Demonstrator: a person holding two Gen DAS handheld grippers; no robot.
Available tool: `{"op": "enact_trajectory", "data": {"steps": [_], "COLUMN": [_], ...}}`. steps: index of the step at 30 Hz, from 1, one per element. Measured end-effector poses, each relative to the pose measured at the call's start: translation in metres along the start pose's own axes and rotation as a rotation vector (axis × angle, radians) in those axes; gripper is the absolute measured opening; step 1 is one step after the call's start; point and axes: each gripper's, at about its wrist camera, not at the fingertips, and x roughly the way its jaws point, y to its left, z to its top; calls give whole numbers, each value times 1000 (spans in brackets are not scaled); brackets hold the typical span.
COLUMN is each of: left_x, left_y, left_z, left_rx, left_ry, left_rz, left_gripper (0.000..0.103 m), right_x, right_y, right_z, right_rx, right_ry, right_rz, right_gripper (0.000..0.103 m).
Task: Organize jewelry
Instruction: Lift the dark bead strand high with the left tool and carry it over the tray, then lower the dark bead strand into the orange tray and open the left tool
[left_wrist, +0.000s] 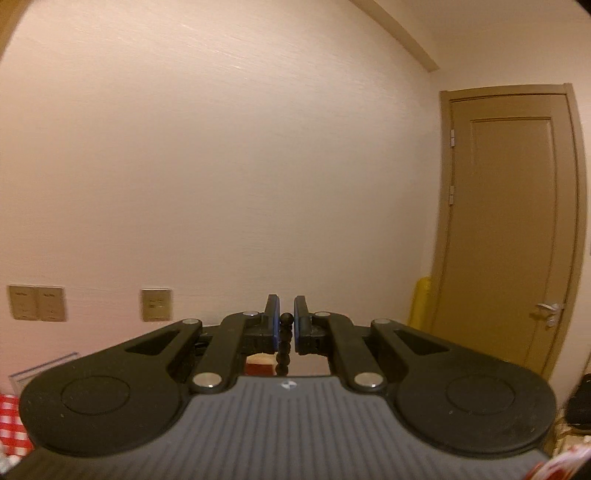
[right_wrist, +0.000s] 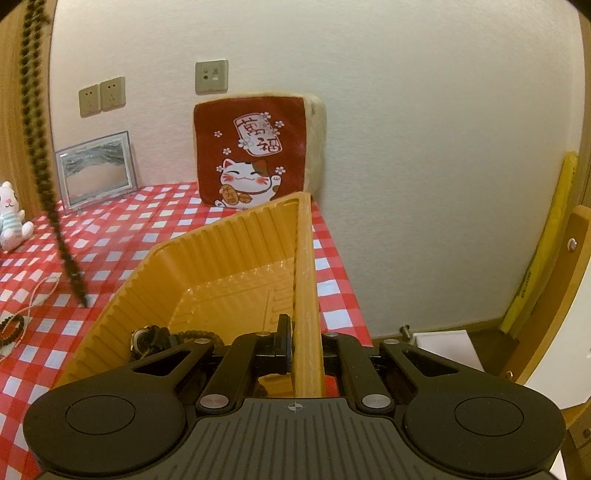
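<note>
L gripper (left_wrist: 287, 317) level pinching beads (left_wrist: 286, 339), R gripper (right_wrist: 304, 332) clamping tray wall (right_wrist: 304, 258)

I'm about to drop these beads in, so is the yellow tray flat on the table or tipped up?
Tipped up. The right gripper pinches the yellow tray by its right wall, whose top edge runs slanted, not level with the checked tablecloth.

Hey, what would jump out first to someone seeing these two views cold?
The right hand-held gripper clamps the rim of a ribbed orange plastic tray on the red-and-white checked tablecloth. A long dark bead strand dangles at left, pinched by the left hand-held gripper.
</note>
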Motion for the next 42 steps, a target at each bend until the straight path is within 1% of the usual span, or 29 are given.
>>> {"op": "enact_trajectory", "data": {"steps": [9,12,16,20,23,26,31,33,38,40,42], "left_x": [31,42,57,74,84,97,111,114,120,124,127], "left_y": [-24,-31,-37,-37,-34,-30,-19,-16,-8,-5,-3], "left_z": [-6,-12,-25,-48,-75,-109,-164,-185,-234,-248,-258], "left_rx": [-52,-78,-116,-151,-189,-217,-275,-304,-378,-412,-424], "left_ry": [10,29,75,148,228,351,504,552,649,679,701], "left_rz": [-116,-157,-193,-202,-200,-194,-170,-167,-129,-124,-114], "left_gripper": [6,6,6,6,6,6,6,6,6,6,6], "right_x": [1,0,0,0,1,2,3,3,3,3,4], "right_y": [1,1,0,0,-1,-1,-1,-1,-1,-1,-1], "right_z": [2,1,1,1,3,4,4,4,4,4,3], "right_rx": [-3,-1,2,7,9,8,11,11,10,12,12], "right_ry": [-8,-9,-8,-6,-3,-2,1,1,1,2,2], "right_rz": [8,10,13,15,17,18,18,18,18,18,18], "right_gripper": [5,5,5,5,5,5,5,5,5,5,5]}}
